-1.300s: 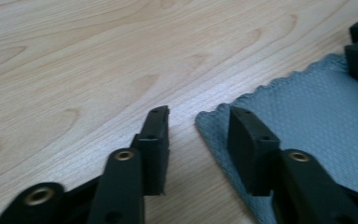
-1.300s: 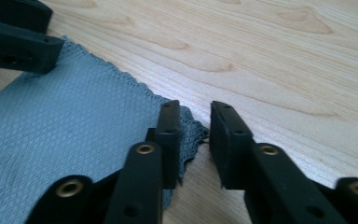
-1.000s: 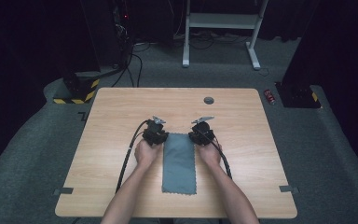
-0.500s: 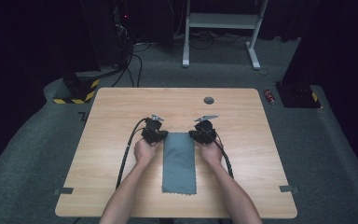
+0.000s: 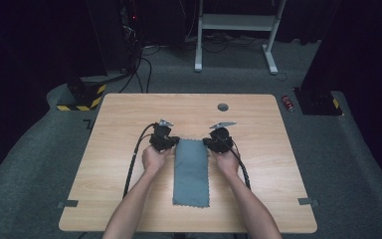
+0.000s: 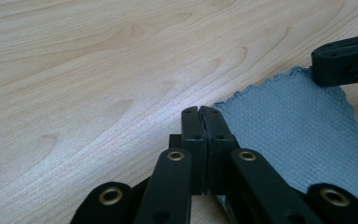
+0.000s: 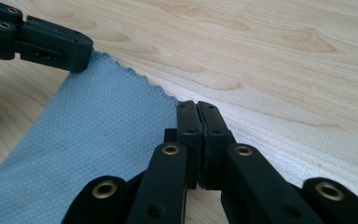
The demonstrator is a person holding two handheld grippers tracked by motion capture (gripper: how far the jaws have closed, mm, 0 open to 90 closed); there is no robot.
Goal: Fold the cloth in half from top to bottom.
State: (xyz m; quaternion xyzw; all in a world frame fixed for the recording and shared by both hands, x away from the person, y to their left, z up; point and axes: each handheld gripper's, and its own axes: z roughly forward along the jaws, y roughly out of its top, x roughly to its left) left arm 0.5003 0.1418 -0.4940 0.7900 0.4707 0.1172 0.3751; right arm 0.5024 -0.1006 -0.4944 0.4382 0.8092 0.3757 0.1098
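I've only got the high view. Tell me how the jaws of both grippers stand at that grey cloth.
Observer: The left gripper has its jaws pressed together, right at the cloth's far corner.
Operator: Now the right one.
Observer: The right gripper is shut too, jaws at the other far corner.
Operator: Report whether the cloth is lifted.
Observer: No, its far edge lies flat on the table.
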